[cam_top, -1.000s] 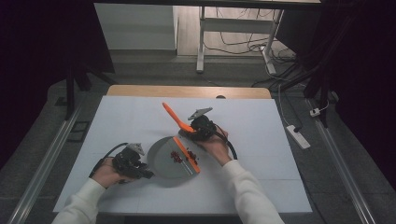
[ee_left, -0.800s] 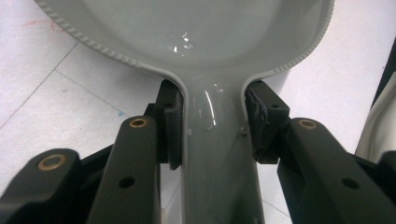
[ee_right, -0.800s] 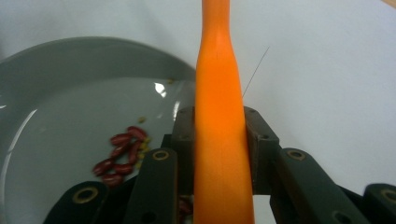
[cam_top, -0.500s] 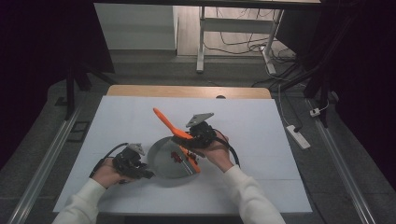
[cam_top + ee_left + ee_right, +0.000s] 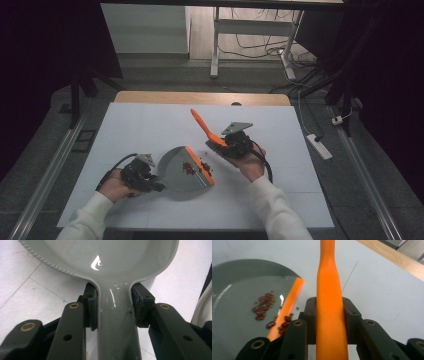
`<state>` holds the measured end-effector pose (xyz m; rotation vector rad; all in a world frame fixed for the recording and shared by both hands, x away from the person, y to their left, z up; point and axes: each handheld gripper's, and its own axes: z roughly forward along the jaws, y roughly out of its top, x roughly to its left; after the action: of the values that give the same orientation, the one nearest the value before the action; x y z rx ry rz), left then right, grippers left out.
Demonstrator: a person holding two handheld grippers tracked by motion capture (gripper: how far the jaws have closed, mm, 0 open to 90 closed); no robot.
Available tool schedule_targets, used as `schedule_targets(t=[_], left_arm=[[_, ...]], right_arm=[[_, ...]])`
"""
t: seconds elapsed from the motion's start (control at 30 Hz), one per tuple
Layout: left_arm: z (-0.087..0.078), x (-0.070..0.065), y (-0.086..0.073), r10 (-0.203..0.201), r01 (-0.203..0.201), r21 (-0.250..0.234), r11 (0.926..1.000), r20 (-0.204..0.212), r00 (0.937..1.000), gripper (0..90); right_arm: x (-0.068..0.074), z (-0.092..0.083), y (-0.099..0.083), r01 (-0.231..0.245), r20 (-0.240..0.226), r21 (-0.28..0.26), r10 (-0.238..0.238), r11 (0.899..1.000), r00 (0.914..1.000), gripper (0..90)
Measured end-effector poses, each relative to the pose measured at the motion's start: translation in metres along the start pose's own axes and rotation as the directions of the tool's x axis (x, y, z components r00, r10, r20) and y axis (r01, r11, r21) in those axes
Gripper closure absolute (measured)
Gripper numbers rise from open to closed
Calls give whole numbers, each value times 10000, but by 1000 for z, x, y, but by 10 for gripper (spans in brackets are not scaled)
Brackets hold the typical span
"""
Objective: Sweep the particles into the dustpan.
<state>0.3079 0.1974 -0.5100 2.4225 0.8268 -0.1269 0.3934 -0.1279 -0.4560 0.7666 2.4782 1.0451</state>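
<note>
A grey dustpan (image 5: 177,170) with an orange front lip (image 5: 201,166) lies on the white table. My left gripper (image 5: 156,185) is shut on the dustpan's handle (image 5: 113,322), with the pads squeezing it from both sides just behind the pan (image 5: 112,255). Red and green beans (image 5: 264,305) sit inside the pan near the lip (image 5: 290,303), and a few lie right at its edge. My right gripper (image 5: 222,142) is shut on an orange brush handle (image 5: 329,302), just right of the lip. The handle (image 5: 202,124) points away and to the left.
The white table (image 5: 140,125) ends in a wooden strip (image 5: 200,97) at the far side. On the floor at the right lies a power strip (image 5: 320,146). A metal stand and cables (image 5: 250,45) are beyond the table.
My right gripper has carried the brush to the right, off the dustpan's lip, and the handle has swung. The left gripper and the dustpan have stayed put.
</note>
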Motion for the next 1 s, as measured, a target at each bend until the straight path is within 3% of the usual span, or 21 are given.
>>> schedule_targets(t=[0.23,0.43,0.6,0.87,1.0], left_arm=[[1,0,0,-37,37,6,10000,9,10000,612],[0,0,0,-19,19,2,10000,-13,10000,613],[1,0,0,-5,5,24,10000,-11,10000,613],[1,0,0,29,-29,61,10000,-3,10000,612],[1,0,0,4,-4,30,10000,0,10000,612]], right_arm=[[1,23,-4,-7,94,527,2,9986,10000,700],[12,39,-2,175,-227,728,-159,9972,9996,700],[24,41,1,555,-311,846,-531,9949,9981,700],[32,40,1,508,-715,793,-451,9956,9964,699],[42,40,3,700,-924,749,-629,9947,9937,699]])
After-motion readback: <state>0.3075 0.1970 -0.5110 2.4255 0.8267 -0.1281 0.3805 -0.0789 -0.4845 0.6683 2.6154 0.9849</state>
